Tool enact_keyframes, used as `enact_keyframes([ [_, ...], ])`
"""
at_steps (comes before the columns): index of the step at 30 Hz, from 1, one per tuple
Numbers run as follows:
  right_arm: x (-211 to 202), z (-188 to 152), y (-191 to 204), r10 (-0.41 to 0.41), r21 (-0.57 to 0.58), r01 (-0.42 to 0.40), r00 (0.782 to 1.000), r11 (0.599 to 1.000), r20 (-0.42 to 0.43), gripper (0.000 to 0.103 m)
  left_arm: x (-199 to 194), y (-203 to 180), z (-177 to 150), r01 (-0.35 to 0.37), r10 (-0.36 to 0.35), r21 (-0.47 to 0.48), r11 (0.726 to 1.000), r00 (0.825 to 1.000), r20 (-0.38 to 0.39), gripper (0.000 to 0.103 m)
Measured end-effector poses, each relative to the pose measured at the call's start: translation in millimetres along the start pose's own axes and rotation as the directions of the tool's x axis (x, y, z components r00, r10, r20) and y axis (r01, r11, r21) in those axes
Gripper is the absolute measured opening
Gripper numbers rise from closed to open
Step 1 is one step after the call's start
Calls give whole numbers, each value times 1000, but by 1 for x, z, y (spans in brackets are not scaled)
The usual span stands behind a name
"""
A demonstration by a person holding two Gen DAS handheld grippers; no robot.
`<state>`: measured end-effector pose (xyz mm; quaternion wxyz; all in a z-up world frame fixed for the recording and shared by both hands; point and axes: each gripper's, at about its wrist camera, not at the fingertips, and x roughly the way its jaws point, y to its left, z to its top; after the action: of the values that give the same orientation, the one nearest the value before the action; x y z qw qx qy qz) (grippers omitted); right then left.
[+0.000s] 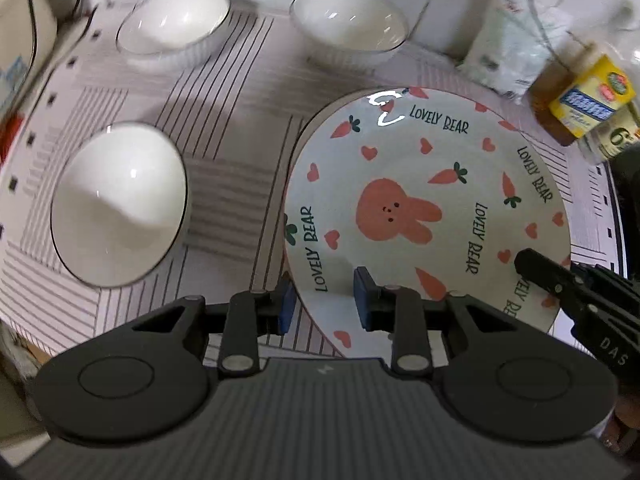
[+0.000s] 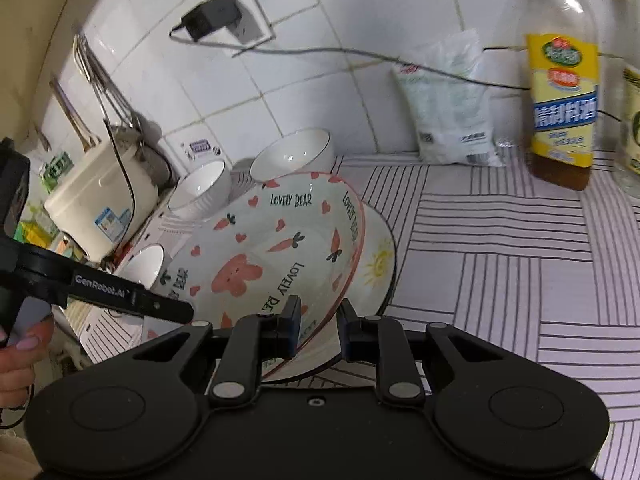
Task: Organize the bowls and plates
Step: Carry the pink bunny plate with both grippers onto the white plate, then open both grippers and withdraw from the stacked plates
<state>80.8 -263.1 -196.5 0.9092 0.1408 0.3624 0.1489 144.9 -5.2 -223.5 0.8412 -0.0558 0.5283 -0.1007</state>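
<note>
I hold the round white bunny-and-carrot ceramic plate [image 2: 272,264] by both near edges: left gripper [image 1: 325,300] and right gripper [image 2: 318,330] clamp its rim above a sun-painted plate [image 2: 378,268]; three bowls lie left and far.

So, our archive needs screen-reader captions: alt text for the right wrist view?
The right gripper grips the rim of a rabbit-and-carrot plate stacked on a sun-painted plate, with three white bowls behind and a cooking wine bottle at right.
</note>
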Motion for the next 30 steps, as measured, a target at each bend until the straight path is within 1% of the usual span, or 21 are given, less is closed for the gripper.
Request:
enact_keyframes([
  [4, 12, 4, 1, -5, -7, 5, 999, 1000, -38, 24, 9, 5, -1, 8, -9, -27, 1000, 999, -32, 29],
  [9, 18, 11, 4, -30, -23, 28, 998, 999, -58, 24, 14, 2, 3, -2, 1, -25, 1000, 999, -47, 30],
  [14, 28, 15, 10, -105, -72, 98, 990, 993, -99, 24, 20, -5, 11, -18, 17, -10, 1000, 998, -68, 30],
  [18, 31, 17, 11, -139, -78, 131, 985, 988, -101, 24, 24, -5, 14, -19, 18, -19, 1000, 997, -76, 31],
  [20, 32, 18, 15, -162, -111, 151, 982, 982, -98, 25, 25, -4, 17, -20, 18, -27, 999, 996, -85, 31],
  [23, 36, 20, 26, -219, -181, 197, 970, 964, -110, 30, 29, -7, 21, -37, 34, -25, 999, 995, -98, 31],
  [25, 40, 20, 34, -262, -220, 235, 960, 947, -103, 34, 31, -9, 22, -47, 44, -28, 999, 994, -100, 31],
  [28, 43, 20, 36, -287, -209, 263, 953, 942, -97, 35, 32, -9, 25, -49, 45, -35, 998, 993, -111, 31],
  [30, 44, 21, 39, -303, -206, 278, 948, 938, -96, 38, 33, -10, 26, -51, 47, -35, 998, 992, -113, 31],
])
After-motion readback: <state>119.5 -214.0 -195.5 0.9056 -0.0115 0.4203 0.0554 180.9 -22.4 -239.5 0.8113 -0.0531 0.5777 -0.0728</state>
